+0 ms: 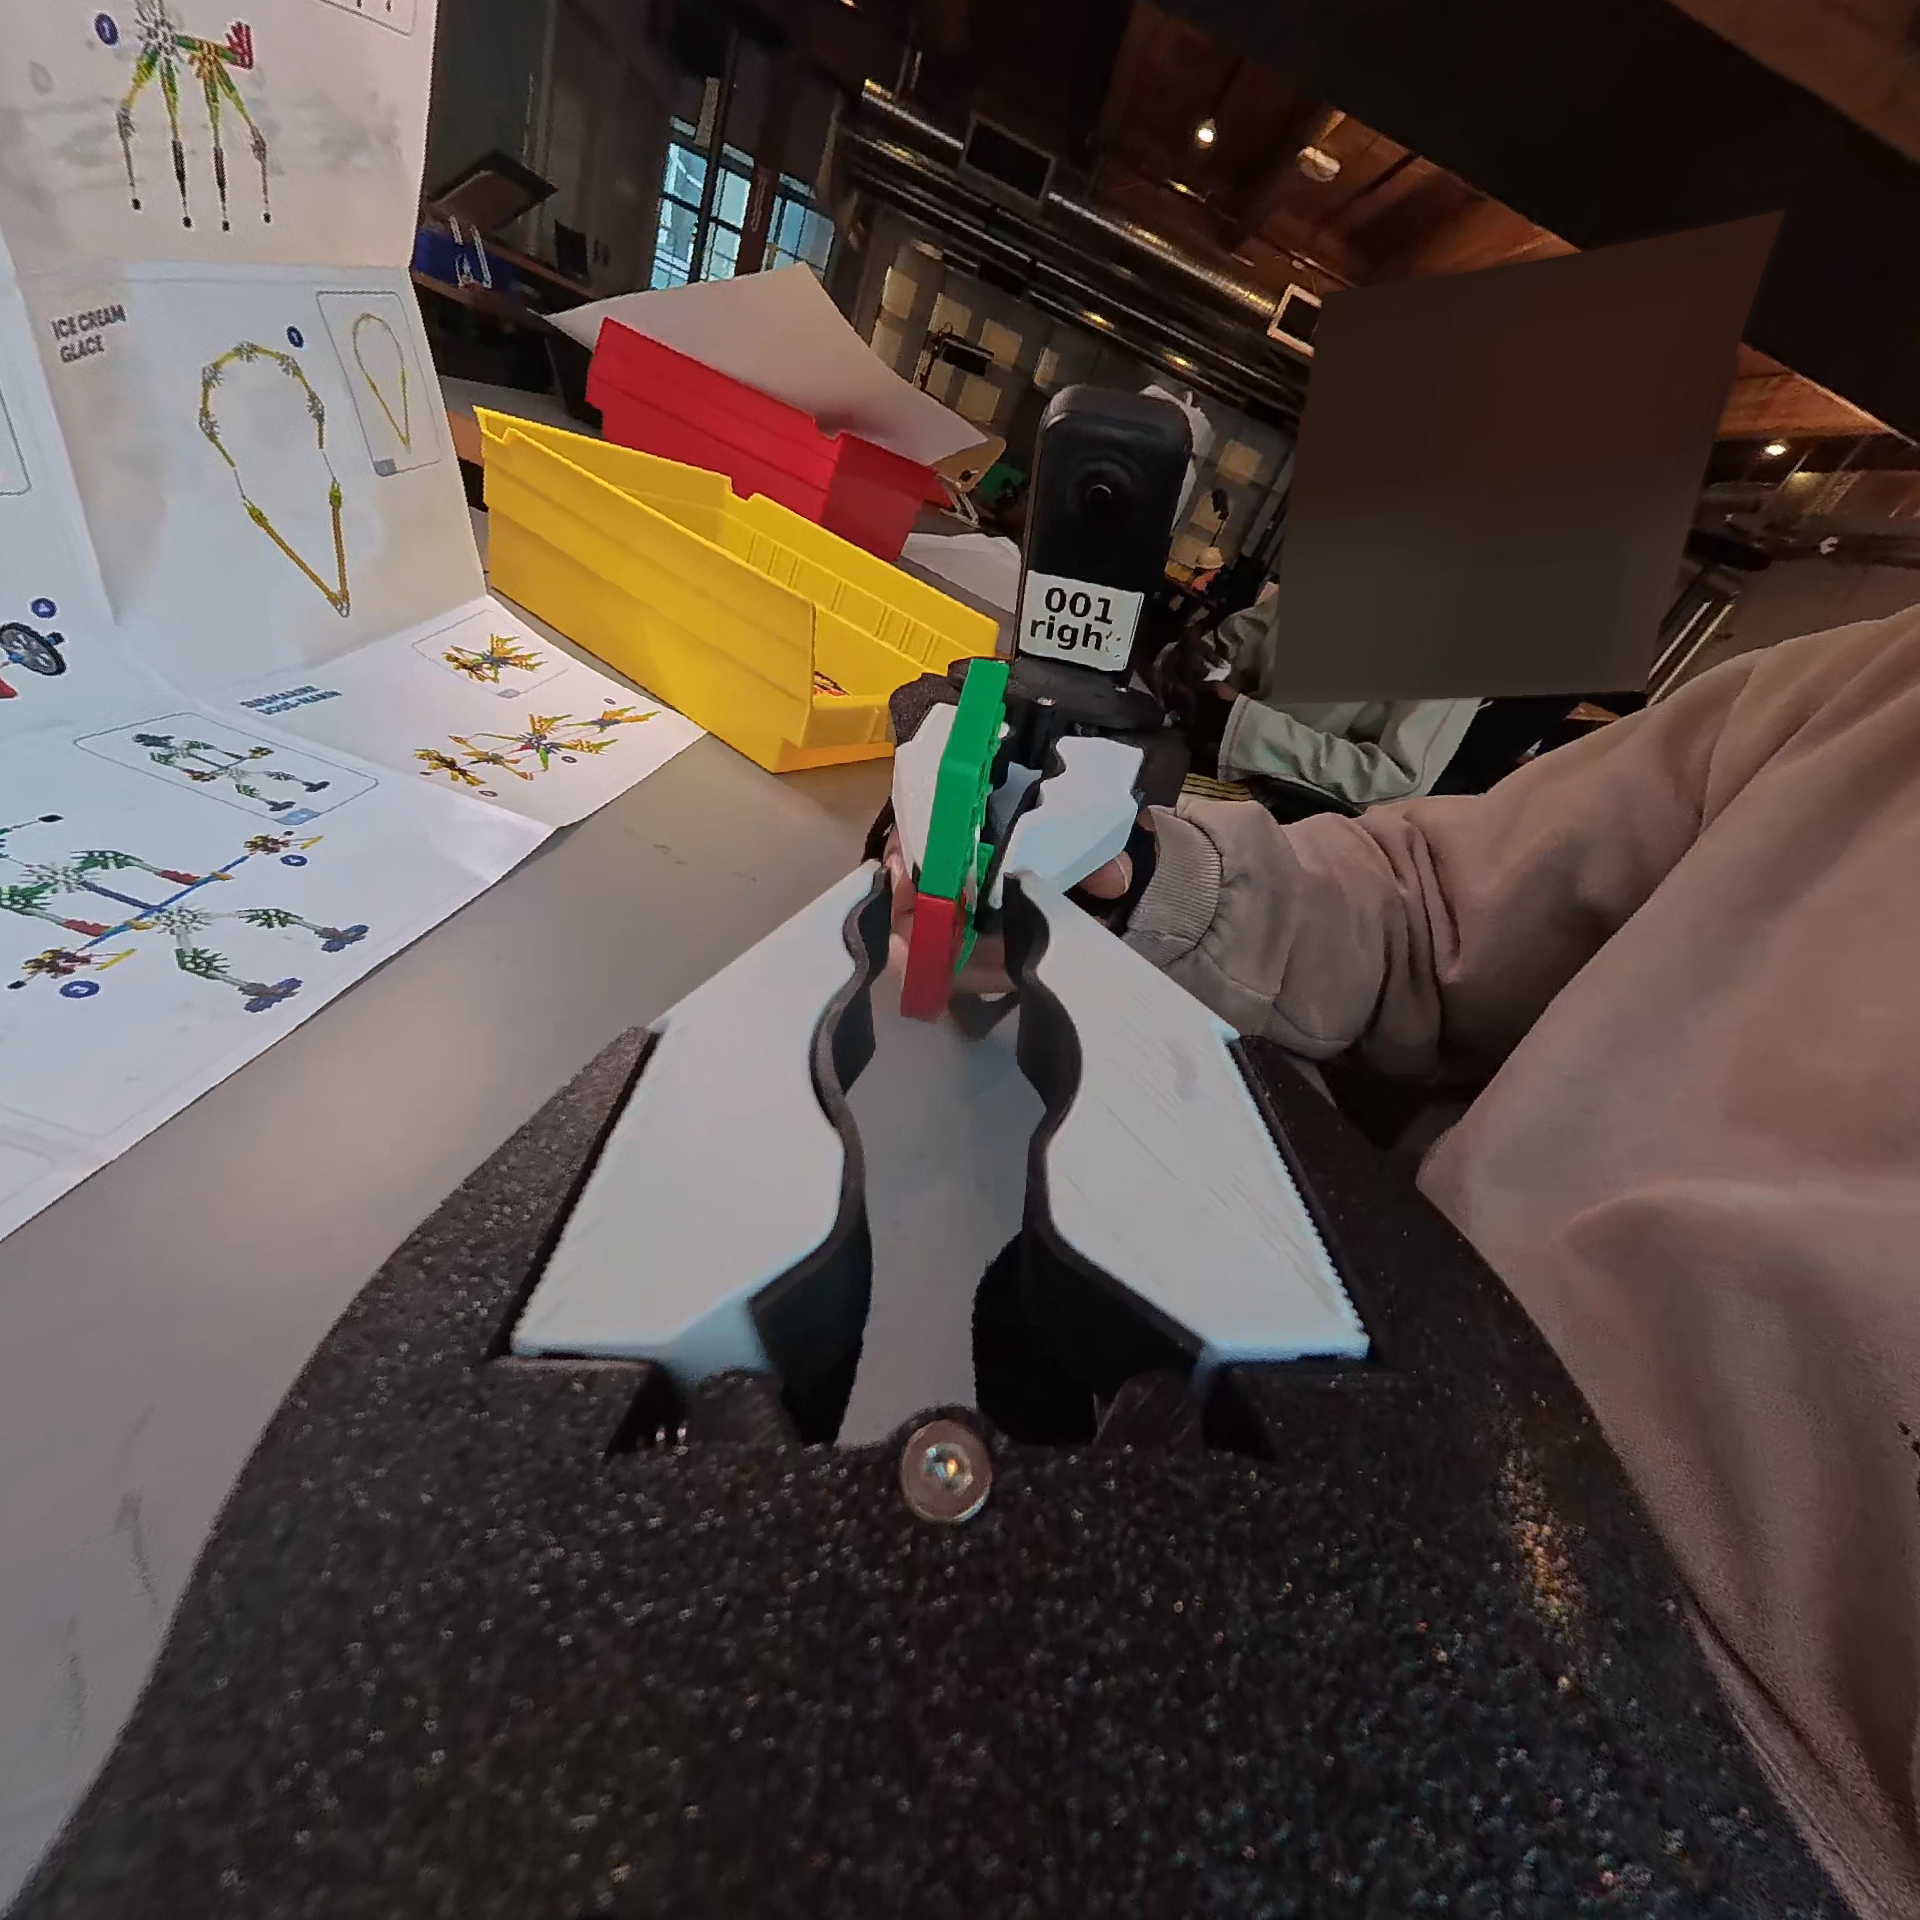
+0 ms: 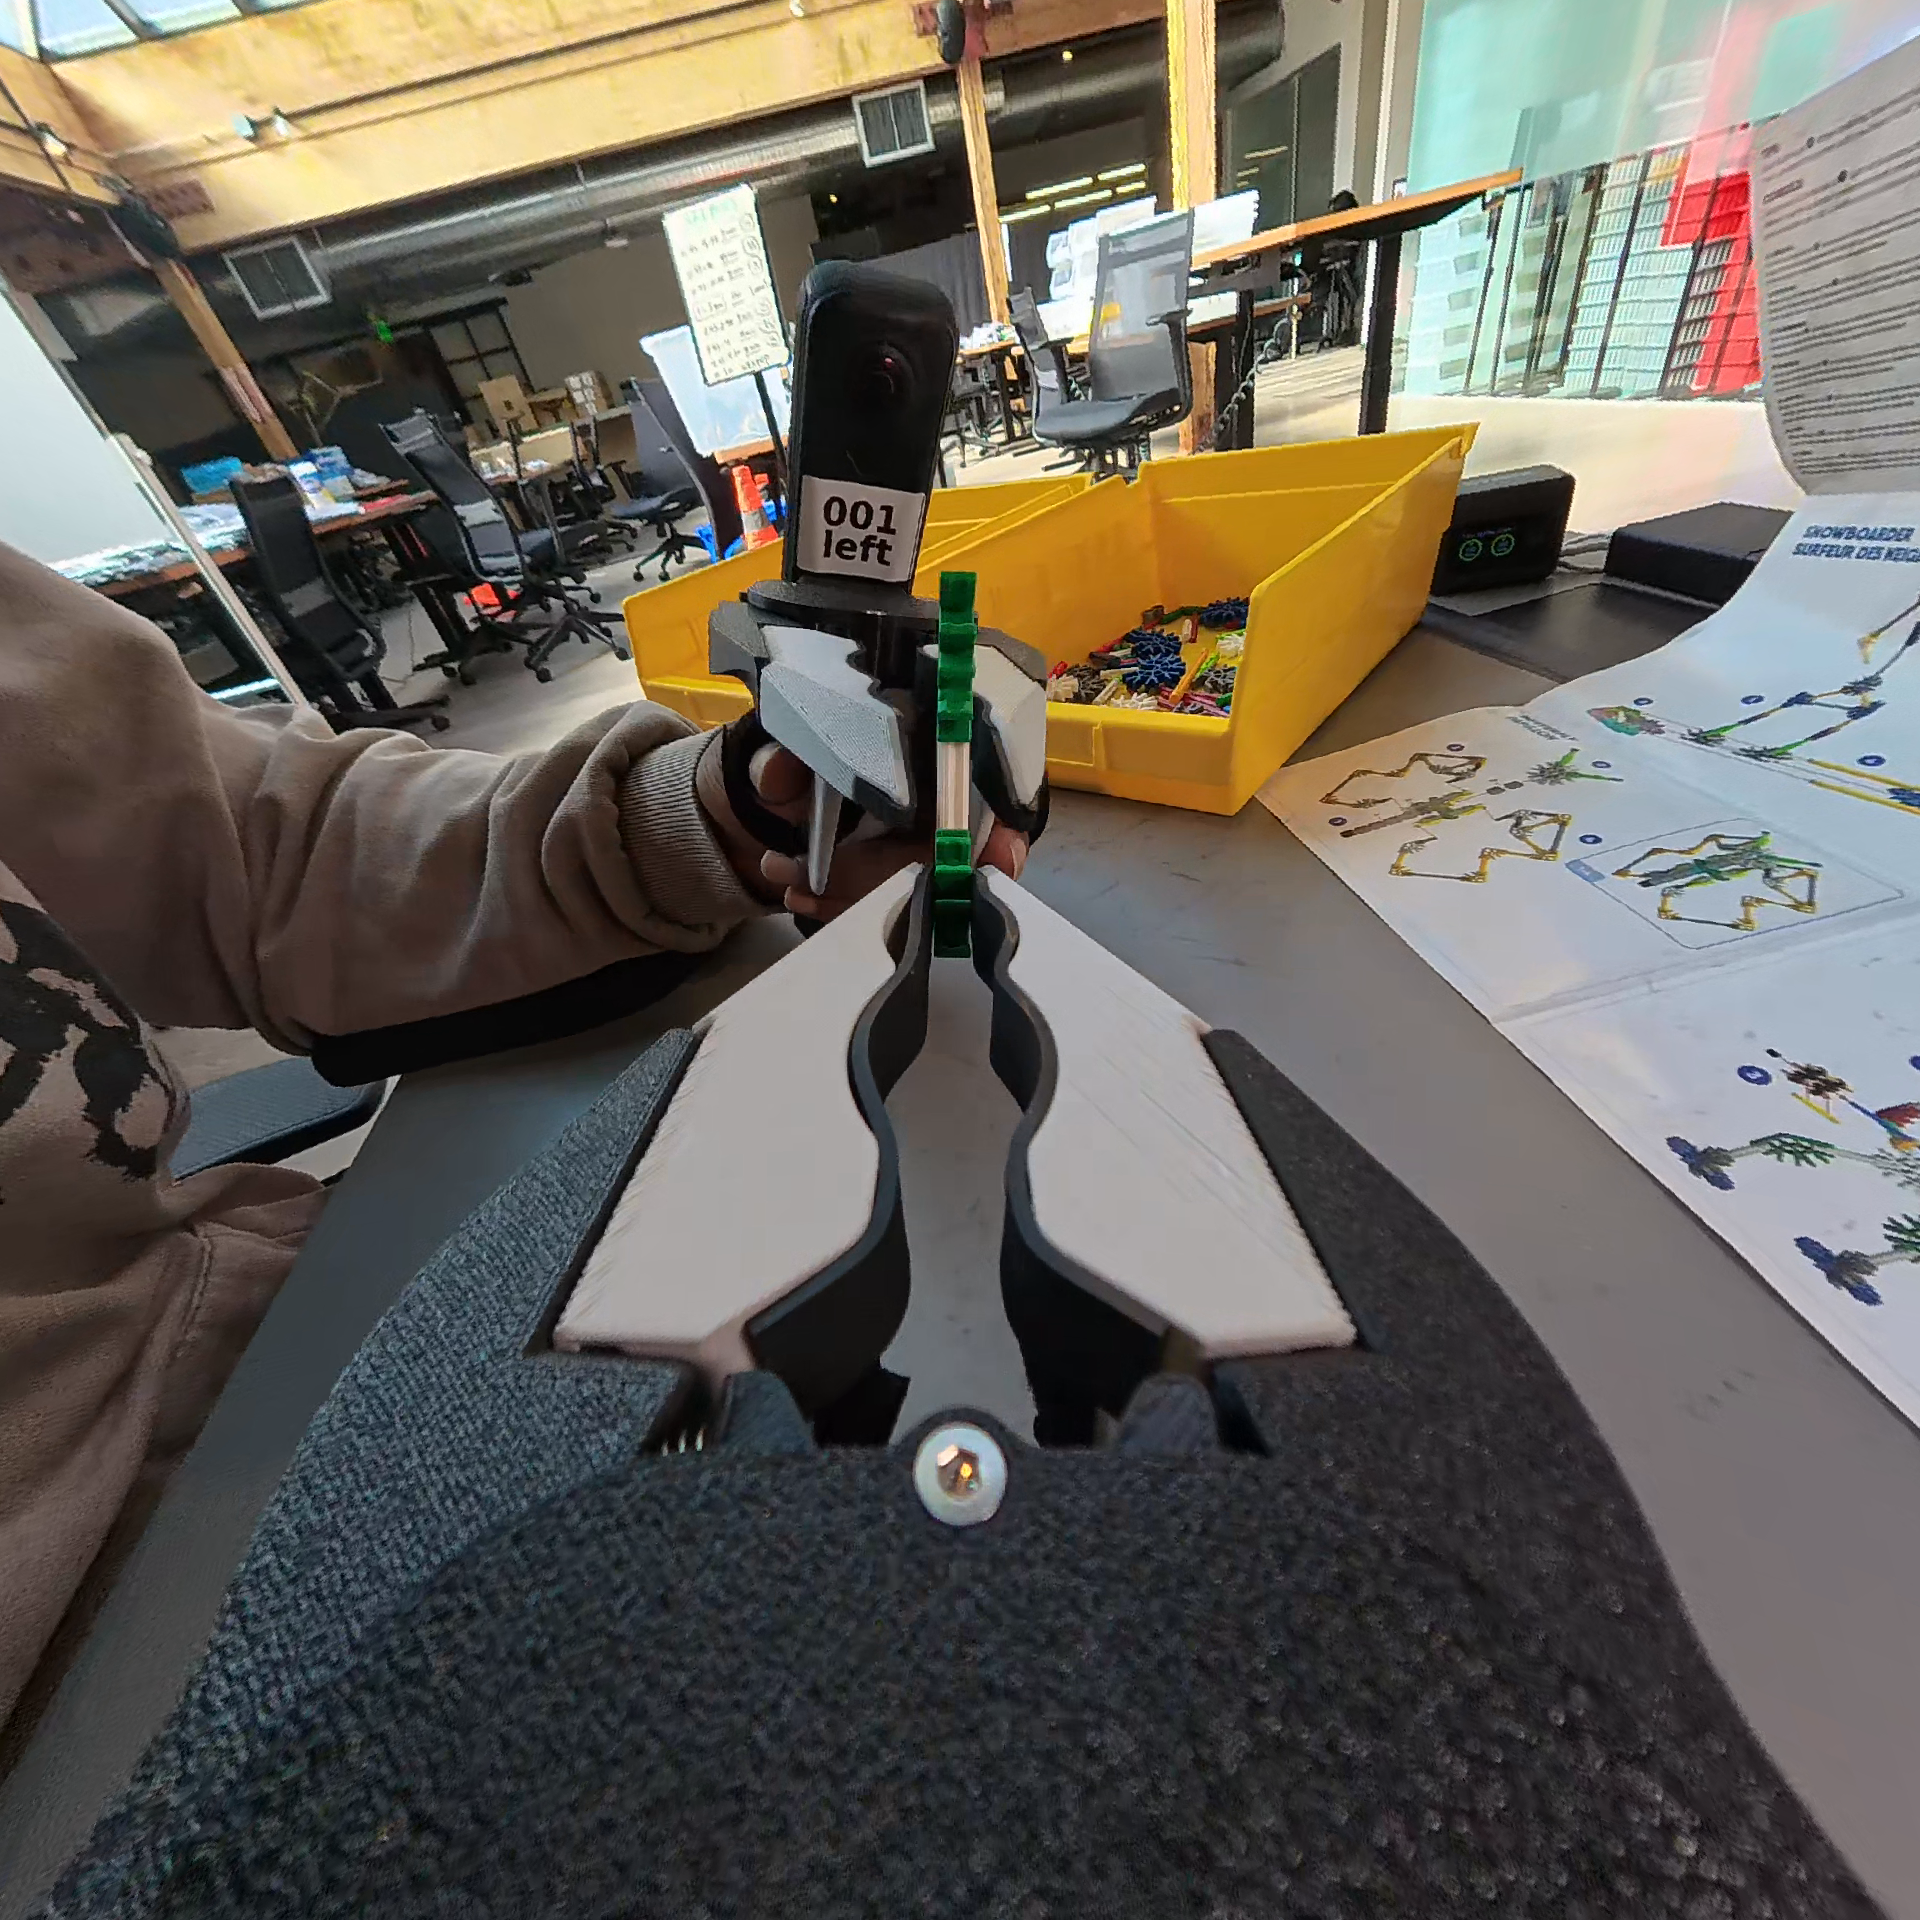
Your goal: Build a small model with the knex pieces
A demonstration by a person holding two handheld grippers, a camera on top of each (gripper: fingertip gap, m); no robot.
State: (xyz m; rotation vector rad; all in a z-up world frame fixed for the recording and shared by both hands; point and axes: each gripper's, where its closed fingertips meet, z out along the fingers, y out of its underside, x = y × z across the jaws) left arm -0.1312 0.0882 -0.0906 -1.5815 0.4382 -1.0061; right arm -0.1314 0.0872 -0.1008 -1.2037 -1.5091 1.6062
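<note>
The two grippers face each other above a grey desk [image 1: 665,956], sharing a small toy assembly between their tips.

In the left wrist view, the left gripper [image 1: 951,935] is closed nearly all the way, its tips pressing on a red connector [image 1: 928,956] at the lower end of the assembly. Above the red connector a green connector [image 1: 961,790] sits between the fingers of the right gripper [image 1: 1013,821], seen here from the front with a black camera on top.

In the right wrist view, the right gripper [image 2: 951,904] is closed to a narrow gap and pinches a green connector [image 2: 951,894]. A white rod [image 2: 953,784] rises from it to a second green connector [image 2: 956,655], which lies between the tips of the left gripper [image 2: 940,727]. The red connector cannot be seen from this side.

A yellow bin [image 2: 1340,582] stands on the desk behind the grippers. In the right wrist view it holds a loose heap of pieces [image 2: 1153,665]: blue toothed wheels, white and dark connectors, and thin coloured rods. In the left wrist view the yellow bin [image 1: 665,592] shows mostly its wall, with only a glimpse of pieces at its near corner. Behind it stands a red bin [image 1: 748,436] with a white sheet [image 1: 800,343] lying across its top, so its contents cannot be told.

An instruction sheet [image 1: 249,790] with coloured model drawings lies on the desk beside the bins and curls upward at its far edge.
</note>
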